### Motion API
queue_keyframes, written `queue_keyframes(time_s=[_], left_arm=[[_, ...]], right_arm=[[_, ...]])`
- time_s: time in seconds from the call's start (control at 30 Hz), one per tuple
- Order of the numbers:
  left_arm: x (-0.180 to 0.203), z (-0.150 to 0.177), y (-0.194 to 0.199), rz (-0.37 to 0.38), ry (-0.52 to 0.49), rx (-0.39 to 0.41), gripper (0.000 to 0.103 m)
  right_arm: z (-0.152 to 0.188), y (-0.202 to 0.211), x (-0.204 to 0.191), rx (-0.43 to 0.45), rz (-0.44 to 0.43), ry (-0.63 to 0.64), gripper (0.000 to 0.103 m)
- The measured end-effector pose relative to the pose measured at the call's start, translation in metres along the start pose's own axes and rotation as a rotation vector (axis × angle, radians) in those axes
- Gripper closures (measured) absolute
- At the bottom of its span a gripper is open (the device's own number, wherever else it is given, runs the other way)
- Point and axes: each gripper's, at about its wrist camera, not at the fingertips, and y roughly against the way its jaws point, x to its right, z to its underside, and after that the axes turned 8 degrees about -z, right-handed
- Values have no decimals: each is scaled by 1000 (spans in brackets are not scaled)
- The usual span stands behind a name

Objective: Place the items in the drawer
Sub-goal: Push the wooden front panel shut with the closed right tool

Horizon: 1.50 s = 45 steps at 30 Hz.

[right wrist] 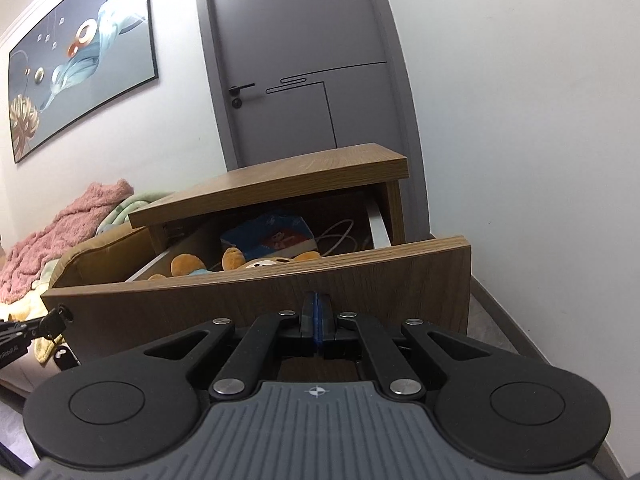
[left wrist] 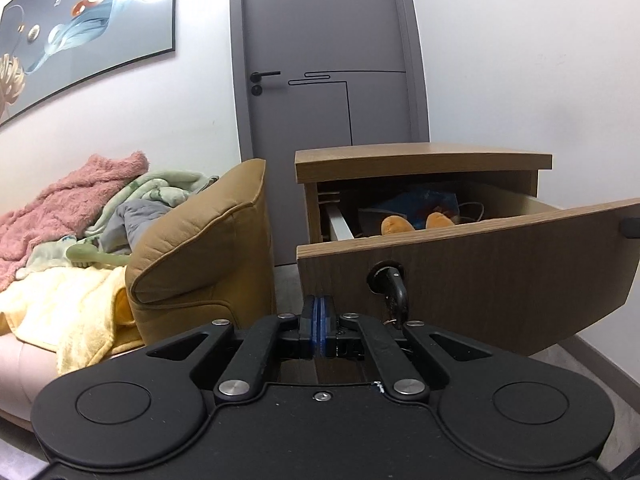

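The drawer [right wrist: 256, 300] of the wooden nightstand [left wrist: 420, 160] is pulled out and stands open. Inside it lie an orange plush toy [right wrist: 188, 266], a blue packet [right wrist: 272, 236] and a white cable [right wrist: 340, 236]. The left hand-held gripper [left wrist: 319, 312] is clenched, its blue pads pressed together with nothing between them, and it is close to the left part of the drawer front. Just to its right a black key [left wrist: 390, 284] sits in the lock of the drawer front. The right hand-held gripper [right wrist: 316, 314] is also clenched and empty, and its tips are at the drawer front; real contact cannot be told. To the left is a brown cushion [left wrist: 200, 248], with a pink blanket [left wrist: 68, 196] and a yellow towel [left wrist: 68, 312] beside it. A grey door [left wrist: 320, 52] is behind the nightstand.
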Motion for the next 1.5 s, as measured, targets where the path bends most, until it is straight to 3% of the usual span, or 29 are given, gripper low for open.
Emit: queue_keyframes(time_s=[0.8, 1.07, 1.5], left_arm=[[23, -5, -54, -11, -109, -9, 103], [20, -9, -79, -8, -62, -18, 103], [21, -21, -114, -15, -70, -18, 103]], right_arm=[[-15, -43, 11, -9, -8, 39, 103], [-18, -64, 15, 21, 3, 23, 103], [-23, -95, 25, 51, 2, 44, 103]])
